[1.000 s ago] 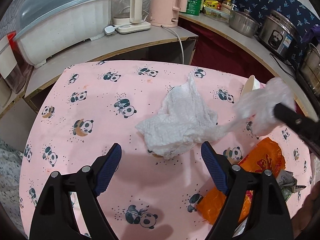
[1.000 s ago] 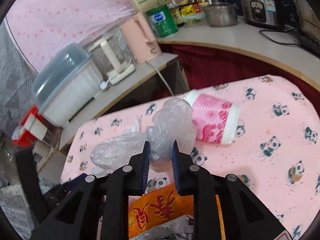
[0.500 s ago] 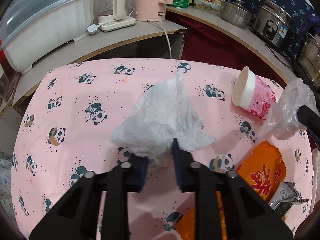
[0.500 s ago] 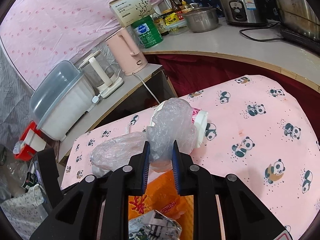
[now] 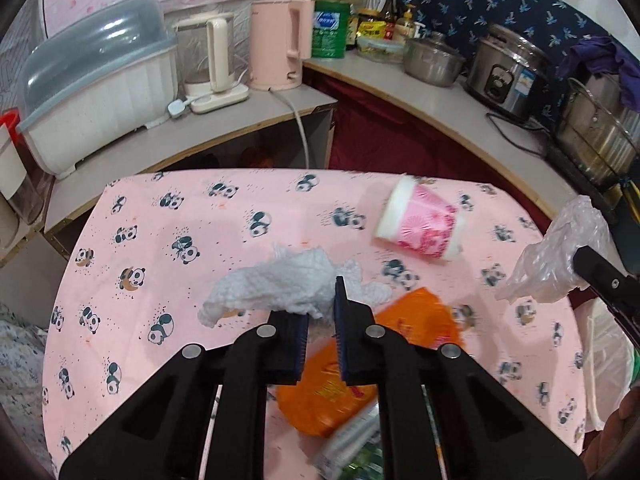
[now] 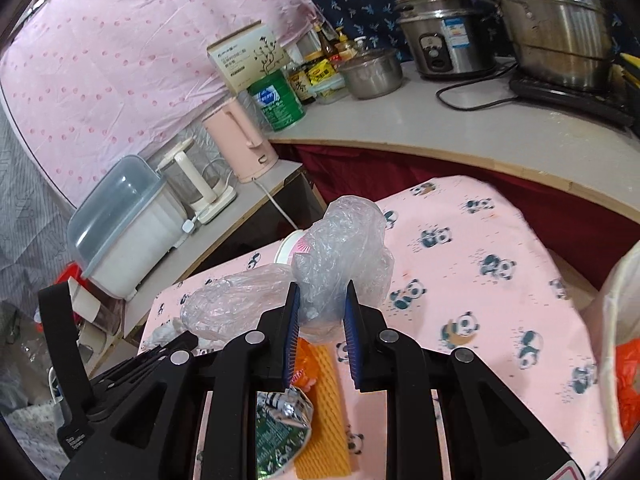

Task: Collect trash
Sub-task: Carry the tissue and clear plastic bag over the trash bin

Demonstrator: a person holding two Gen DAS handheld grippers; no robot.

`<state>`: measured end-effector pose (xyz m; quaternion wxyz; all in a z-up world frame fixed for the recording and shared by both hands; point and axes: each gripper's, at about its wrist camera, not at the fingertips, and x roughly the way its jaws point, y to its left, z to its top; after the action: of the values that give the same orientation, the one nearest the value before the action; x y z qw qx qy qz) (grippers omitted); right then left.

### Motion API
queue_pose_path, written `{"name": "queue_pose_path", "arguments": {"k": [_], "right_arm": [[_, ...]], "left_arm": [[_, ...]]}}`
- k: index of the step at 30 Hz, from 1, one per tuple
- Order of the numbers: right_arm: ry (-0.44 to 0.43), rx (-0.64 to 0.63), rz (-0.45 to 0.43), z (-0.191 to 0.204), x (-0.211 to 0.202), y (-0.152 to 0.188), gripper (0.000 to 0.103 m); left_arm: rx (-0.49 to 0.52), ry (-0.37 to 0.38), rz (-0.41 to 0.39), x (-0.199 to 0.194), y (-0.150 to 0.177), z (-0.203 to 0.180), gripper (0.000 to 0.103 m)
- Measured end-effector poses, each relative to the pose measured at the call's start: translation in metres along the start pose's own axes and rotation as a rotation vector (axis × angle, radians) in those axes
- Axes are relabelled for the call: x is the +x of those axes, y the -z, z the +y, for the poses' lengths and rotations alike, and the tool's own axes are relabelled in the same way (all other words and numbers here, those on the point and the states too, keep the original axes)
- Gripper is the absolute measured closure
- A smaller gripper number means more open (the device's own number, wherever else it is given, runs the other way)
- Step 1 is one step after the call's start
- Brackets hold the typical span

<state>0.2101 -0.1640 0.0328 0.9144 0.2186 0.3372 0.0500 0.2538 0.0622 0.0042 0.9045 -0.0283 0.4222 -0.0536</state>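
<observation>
White crumpled paper towel point(image 5: 280, 286) pinched in left gripper point(image 5: 320, 320), long axis running left-right, lifted over panda tablecloth point(image 5: 168, 232). Clear plastic bag point(image 6: 344, 256) clamped in right gripper point(image 6: 320, 320). Paper cup point(image 5: 420, 224) lying sideways, mouth facing left, near far edge.

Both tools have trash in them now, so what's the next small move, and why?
Probably carry both loads off the table to the bin. The left tool is shut on the white paper towel, the right tool on the clear plastic bag; neither can grab the pink cup.
</observation>
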Motion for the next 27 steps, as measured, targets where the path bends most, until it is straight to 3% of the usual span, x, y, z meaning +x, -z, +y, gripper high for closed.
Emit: {"name": "queue_pose_path", "arguments": {"k": [12, 27], "right_arm": [[0.041, 0.049, -0.109, -0.052, -0.094, -0.008, 0.083], [0.159, 0.189, -0.228, -0.163, -0.199, 0.004, 0.083]], "left_arm": [[0.096, 0.078, -0.067, -0.063, 0.007, -0.091, 0.092], [0.27, 0.208, -0.07, -0.102, 0.042, -0.224, 0.092]]}}
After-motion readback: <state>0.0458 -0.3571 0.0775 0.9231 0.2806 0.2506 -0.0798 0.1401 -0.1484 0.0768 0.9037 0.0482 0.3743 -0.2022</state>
